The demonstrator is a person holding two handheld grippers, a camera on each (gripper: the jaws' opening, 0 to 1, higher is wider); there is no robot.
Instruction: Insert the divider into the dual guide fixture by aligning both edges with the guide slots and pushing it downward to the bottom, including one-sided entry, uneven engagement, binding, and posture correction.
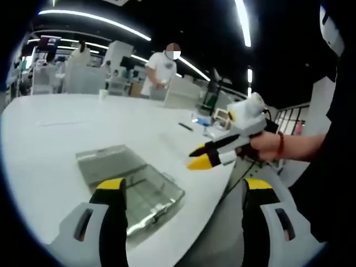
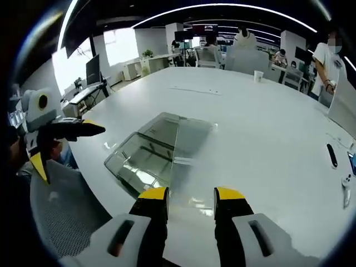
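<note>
A clear box-shaped guide fixture lies on the white table near its edge. A flat translucent divider panel rests on the table, touching the fixture's side. My left gripper is wide open above the fixture, with nothing between its jaws; in the right gripper view the left gripper hangs off the table's edge. My right gripper is narrowly open and empty, its jaws just short of the panel's near end. Held by a hand, the right gripper hovers by the table edge.
A person in a white shirt stands beyond the far side. A paper cup and a black pen-like item lie further out. A grey mesh chair sits below the table's edge.
</note>
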